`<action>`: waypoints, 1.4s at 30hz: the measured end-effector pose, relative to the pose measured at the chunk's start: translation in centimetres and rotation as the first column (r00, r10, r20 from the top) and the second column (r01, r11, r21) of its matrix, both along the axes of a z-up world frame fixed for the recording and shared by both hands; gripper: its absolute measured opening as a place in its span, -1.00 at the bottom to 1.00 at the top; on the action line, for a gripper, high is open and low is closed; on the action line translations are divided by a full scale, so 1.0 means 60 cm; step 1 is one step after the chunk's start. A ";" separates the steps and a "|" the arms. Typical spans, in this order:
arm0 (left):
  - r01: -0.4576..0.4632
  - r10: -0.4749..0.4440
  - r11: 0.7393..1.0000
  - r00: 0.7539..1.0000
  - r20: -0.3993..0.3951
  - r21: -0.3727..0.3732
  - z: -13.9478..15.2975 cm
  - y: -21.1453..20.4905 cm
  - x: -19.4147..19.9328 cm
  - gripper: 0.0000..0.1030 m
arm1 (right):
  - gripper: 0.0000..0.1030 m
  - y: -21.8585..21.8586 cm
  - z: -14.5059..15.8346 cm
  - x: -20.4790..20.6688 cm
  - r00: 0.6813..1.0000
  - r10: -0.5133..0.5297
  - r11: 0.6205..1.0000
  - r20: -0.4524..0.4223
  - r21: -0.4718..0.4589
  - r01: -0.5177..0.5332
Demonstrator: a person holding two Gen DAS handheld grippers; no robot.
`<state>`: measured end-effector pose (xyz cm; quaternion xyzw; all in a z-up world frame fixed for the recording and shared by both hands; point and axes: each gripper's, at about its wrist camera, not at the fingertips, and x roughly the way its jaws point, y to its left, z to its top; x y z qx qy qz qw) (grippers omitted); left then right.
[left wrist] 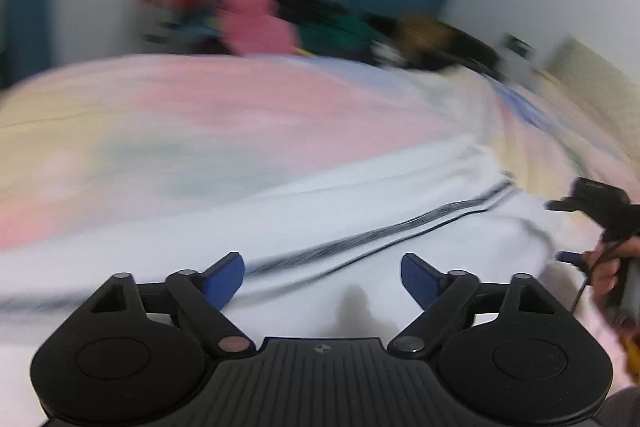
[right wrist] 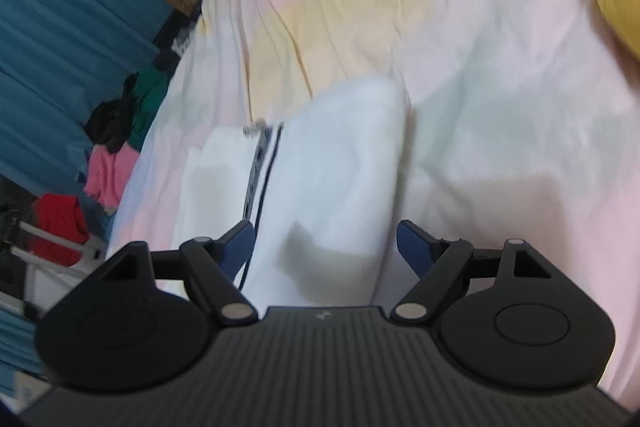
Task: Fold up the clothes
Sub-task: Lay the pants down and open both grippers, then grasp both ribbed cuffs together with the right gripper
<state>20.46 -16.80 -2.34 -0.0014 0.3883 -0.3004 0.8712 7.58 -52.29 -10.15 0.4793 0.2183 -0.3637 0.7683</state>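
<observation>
A white garment [right wrist: 332, 179] with thin dark stripes lies on a bed [right wrist: 500, 75] that has a soft pink, yellow and green cover. It looks partly folded into a long shape, with one side lying over the other. The left gripper [left wrist: 322, 281] hangs over the white cloth with its jaws wide apart, and nothing is between them. The right gripper [right wrist: 324, 243] is over the near end of the same cloth, and its jaws are wide apart too, with cloth under them but not pinched. In the left view the right one shows at the side, with a hand [left wrist: 612, 275] around it. A pile of other clothes [left wrist: 256, 23], red, pink, green and black, waits at the far edge of the bed. The pictures are blurry, so small creases are hard to see. The next good move is probably to pick two corners at one end, one for each gripper, and pinch only the top edge. Lift both at the same height, carry them over evenly, and lay the cloth down flat so the stripes stay straight.
</observation>
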 end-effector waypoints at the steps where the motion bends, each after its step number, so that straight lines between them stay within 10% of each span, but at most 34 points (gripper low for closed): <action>1: 0.048 -0.048 0.999 0.999 -0.003 -0.002 -0.006 -0.039 0.029 0.61 | 0.56 -0.001 0.002 0.004 1.000 -0.019 0.999 -0.005 -0.039 0.019; 13: 0.437 -0.440 0.898 0.895 -0.067 -0.058 -0.116 -0.463 0.219 0.38 | 0.57 -0.060 -0.072 0.017 0.982 -0.190 0.982 -0.014 -0.022 0.189; 18: 0.435 -0.431 0.896 0.900 -0.071 0.082 -0.160 -0.536 0.235 -0.55 | 0.58 -0.068 -0.081 0.026 0.980 -0.200 0.979 -0.015 -0.032 0.200; 22: 0.440 -0.441 0.886 0.897 -0.032 0.146 -0.139 -0.527 0.227 -0.86 | 0.55 -0.071 -0.081 0.015 0.981 -0.194 0.981 0.000 -0.010 0.194; 30: 0.397 -0.424 0.897 0.897 0.127 0.194 -0.016 -0.517 0.214 -0.88 | 0.54 -0.063 -0.071 -0.017 0.983 -0.183 0.983 0.020 0.000 0.183; 35: 0.323 -0.369 0.904 0.921 0.127 0.281 -0.070 -0.529 0.244 -0.81 | 0.54 -0.057 -0.069 -0.015 0.985 -0.169 0.986 0.026 0.004 0.169; 42: 0.258 -0.293 0.940 0.946 0.139 0.223 -0.109 -0.458 0.241 0.08 | 0.58 -0.059 -0.074 -0.013 0.987 -0.148 0.989 0.069 0.004 0.148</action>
